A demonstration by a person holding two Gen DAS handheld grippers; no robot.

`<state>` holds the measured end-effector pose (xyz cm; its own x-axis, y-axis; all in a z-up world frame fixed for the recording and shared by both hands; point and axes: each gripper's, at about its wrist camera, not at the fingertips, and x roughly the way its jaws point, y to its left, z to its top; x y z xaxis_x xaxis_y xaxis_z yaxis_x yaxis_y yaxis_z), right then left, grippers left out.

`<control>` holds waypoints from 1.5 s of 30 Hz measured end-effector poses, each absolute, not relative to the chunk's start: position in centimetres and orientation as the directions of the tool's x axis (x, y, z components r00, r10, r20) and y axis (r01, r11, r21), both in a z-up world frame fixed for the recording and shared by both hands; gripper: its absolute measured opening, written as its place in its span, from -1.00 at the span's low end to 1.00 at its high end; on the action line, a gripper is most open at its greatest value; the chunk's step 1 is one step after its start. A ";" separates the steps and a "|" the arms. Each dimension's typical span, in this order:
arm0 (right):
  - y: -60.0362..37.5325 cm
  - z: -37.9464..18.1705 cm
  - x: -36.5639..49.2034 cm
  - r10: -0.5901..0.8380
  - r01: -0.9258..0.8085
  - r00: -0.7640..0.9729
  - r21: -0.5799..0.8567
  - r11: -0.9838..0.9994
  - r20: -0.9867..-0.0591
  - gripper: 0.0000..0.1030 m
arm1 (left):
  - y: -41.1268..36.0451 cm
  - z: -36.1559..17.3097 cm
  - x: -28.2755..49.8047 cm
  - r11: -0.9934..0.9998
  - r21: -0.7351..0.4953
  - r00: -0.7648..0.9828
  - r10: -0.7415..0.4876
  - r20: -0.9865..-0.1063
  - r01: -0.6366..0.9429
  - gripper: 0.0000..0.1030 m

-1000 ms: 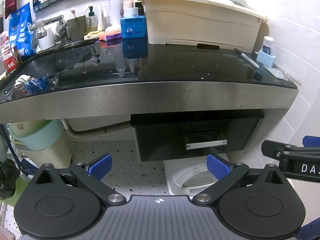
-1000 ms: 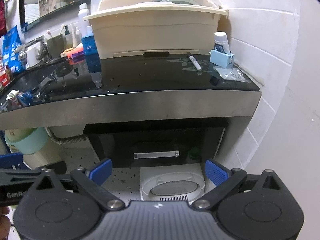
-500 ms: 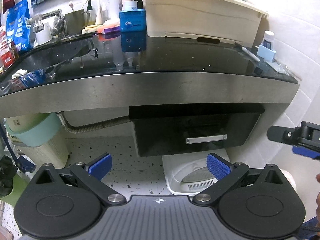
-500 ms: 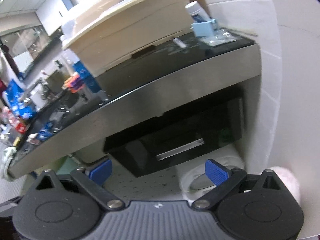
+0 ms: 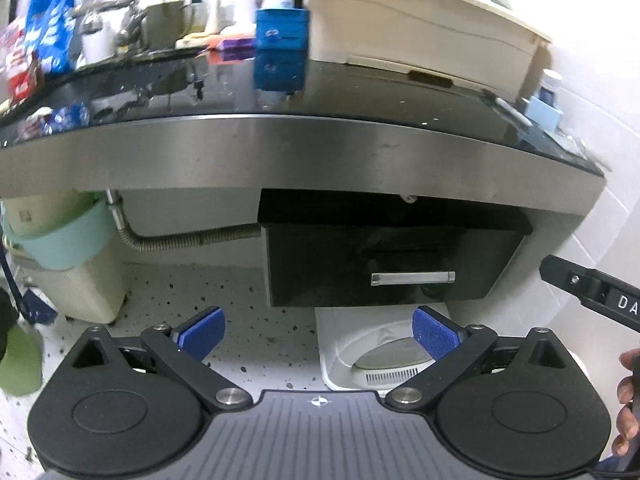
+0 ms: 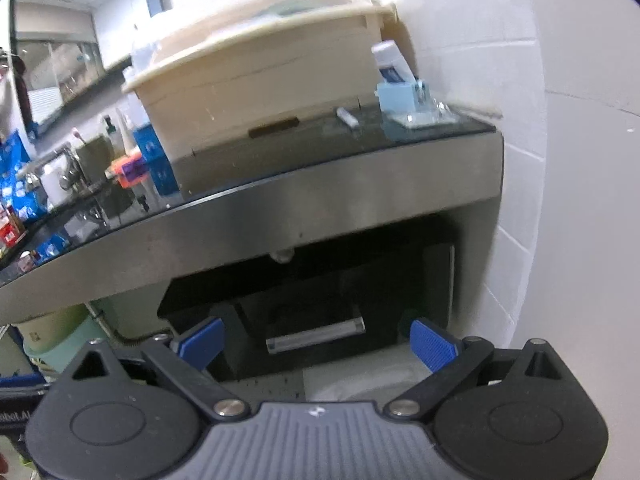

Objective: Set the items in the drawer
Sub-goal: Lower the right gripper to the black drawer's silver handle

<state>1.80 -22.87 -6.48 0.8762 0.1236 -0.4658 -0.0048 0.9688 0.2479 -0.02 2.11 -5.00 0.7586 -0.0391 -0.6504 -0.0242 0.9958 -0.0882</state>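
Since the black drawer [image 6: 304, 320] with its silver bar handle [image 6: 316, 336] sits closed just ahead of the right tongs [image 6: 316, 344], nothing is stowed yet. Both right and left tongs [image 5: 318, 330] gape wide, empty; the items remain up on the glossy black desk [image 5: 360, 96].

Open air lay in front of the drawer [image 5: 394, 268] and its handle [image 5: 413, 278], with nothing crossing it. The desk [image 5: 304, 152] edge overhung the drawer from above. A white appliance [image 5: 360, 344] sat on the floor just below, and the wall [image 6: 560, 200] closed the right side.
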 end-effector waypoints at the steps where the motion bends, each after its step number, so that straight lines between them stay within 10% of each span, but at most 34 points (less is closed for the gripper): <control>1: -22.8 -6.7 1.9 0.121 -0.010 0.879 0.237 0.971 -0.461 0.94 | 2.3 -5.2 -0.3 0.995 -0.094 0.774 -0.048 -0.632 -0.015 0.97; 11: -21.7 -8.8 3.6 0.302 -0.267 0.871 0.144 0.953 -0.388 0.94 | 4.5 -7.7 -1.9 0.952 -0.297 0.807 -0.232 -0.542 0.075 0.99; 25: -16.5 -12.1 8.7 0.477 -0.598 0.765 -0.203 0.776 -0.433 1.00 | 3.5 -10.4 -2.0 0.985 -0.131 0.788 -0.168 -0.593 0.111 0.99; 45: -10.2 -18.4 13.3 0.301 -0.653 0.752 -0.599 0.464 -0.586 0.63 | 3.7 -10.5 -1.7 0.985 -0.166 0.749 -0.149 -0.646 0.053 0.99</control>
<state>13.30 -10.24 -18.44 0.7519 0.3010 -0.5865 -0.6528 0.4643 -0.5986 -1.73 3.67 -10.46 0.7486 -0.1494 -0.6460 0.0529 0.9846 -0.1664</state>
